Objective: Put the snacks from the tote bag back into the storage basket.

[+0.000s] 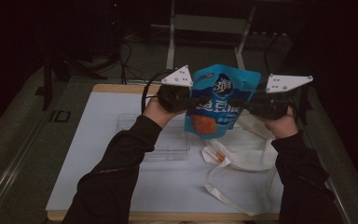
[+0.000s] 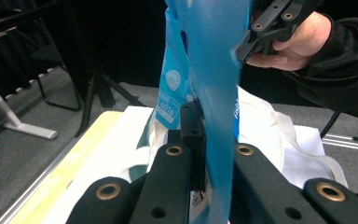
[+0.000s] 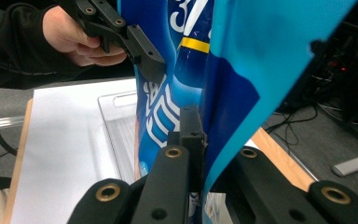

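1. At far left of the high view, a clear plastic tray lies on the white desk, under your left forearm and apart from everything you hold.
2. Your left gripper is clamped on the left edge of the glossy blue snack pouch with white lettering and an orange picture. In the left gripper view its jaws pinch the blue film with no gap between them.
3. The pouch hangs upright between your two hands, raised clear of the desk. It sits above the tray's right end and the bag beside it, its printed face toward the high camera.
4. Your right gripper is closed on the pouch's right edge. In the right gripper view the jaws meet on the film, and your left gripper shows farther off, gripping the opposite side.
5. Below and to the right, a cream cloth tote bag with long handles lies crumpled on the desk, one handle looping toward the near edge. Something small and orange shows at its opening; what it is cannot be told.
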The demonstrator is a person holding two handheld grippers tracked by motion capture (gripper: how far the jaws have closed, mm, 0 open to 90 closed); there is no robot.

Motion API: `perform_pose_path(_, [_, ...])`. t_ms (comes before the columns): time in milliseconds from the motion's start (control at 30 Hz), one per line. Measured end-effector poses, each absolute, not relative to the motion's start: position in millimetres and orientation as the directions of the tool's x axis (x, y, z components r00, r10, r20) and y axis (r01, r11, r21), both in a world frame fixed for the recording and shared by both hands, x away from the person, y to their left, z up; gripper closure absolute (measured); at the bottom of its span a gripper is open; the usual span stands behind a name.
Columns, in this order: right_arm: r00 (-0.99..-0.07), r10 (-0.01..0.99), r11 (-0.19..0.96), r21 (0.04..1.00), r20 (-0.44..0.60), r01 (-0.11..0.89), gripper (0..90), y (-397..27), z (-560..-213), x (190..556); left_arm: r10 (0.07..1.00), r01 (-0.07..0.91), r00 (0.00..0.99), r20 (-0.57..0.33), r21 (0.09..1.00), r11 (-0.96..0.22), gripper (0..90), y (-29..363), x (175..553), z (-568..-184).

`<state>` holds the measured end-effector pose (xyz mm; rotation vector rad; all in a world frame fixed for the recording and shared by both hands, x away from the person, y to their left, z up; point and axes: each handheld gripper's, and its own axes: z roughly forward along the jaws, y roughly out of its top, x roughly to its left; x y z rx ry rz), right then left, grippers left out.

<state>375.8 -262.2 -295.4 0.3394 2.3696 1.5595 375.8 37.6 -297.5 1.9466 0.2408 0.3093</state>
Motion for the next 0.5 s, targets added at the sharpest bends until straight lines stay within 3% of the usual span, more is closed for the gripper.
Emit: perform_pose_path(500, [-0.96, 0.261, 0.396, 0.918, -0.104, 0.008, 88.9, -207, -292, 384, 0.355, 0.046, 0.929, 0.104, 0.919, -0.391, 90.0, 94, 363, -293])
